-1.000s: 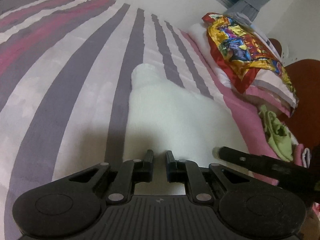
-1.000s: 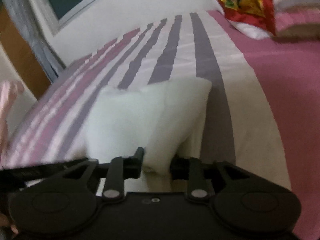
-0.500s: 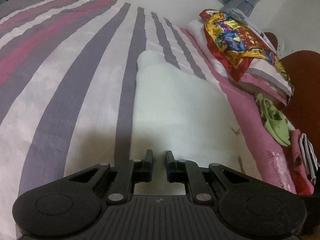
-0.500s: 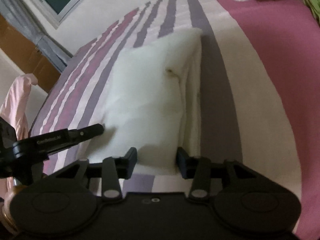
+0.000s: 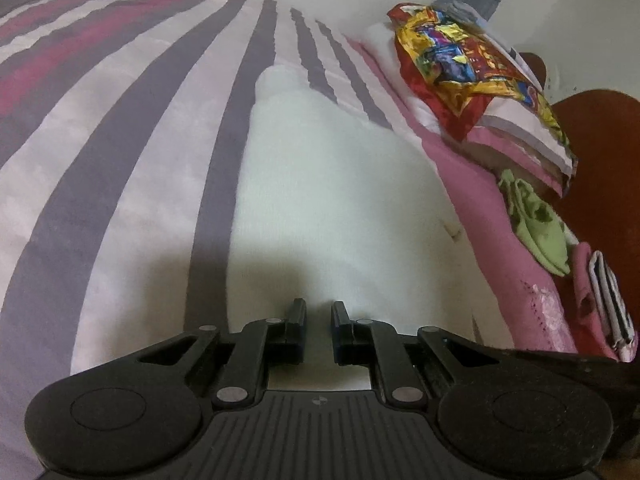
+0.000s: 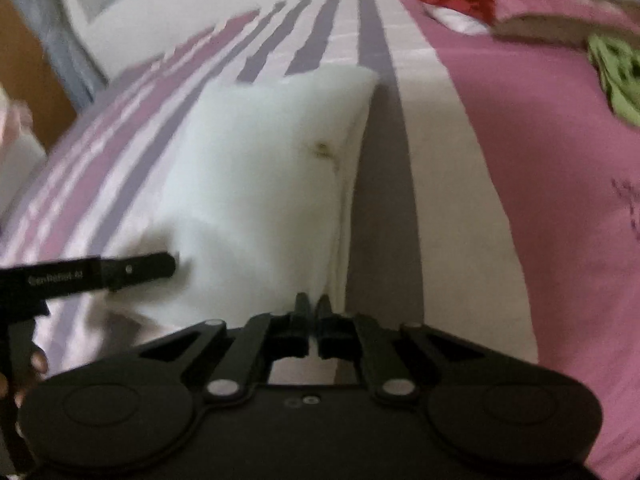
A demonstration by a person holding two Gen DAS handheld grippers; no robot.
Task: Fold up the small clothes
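A white garment [image 5: 340, 200] lies folded flat on the striped bed cover [image 5: 120, 160]. In the right wrist view the white garment [image 6: 260, 180] has a small brownish mark near its right fold. My left gripper [image 5: 318, 308] is at its near left corner, jaws nearly together with a narrow gap, pinching the cloth. From the right wrist view the left gripper [image 6: 160, 266] lies low over that corner, with wrinkles beside it. My right gripper [image 6: 312, 304] is shut at the near right corner, and I see no cloth between its tips.
A bright red and yellow patterned pillow [image 5: 460, 64] lies at the far right on a plain pink sheet [image 6: 540, 160]. A crumpled green garment [image 5: 536, 224] and pink and striped clothes [image 5: 600, 300] sit along the right edge. Brown wood [image 5: 600, 140] borders the bed there.
A second ago my right gripper held a raised bunch of the white garment. It then laid the cloth flat, opened over the near edge, and has now shut. The left jaws kept the same gap.
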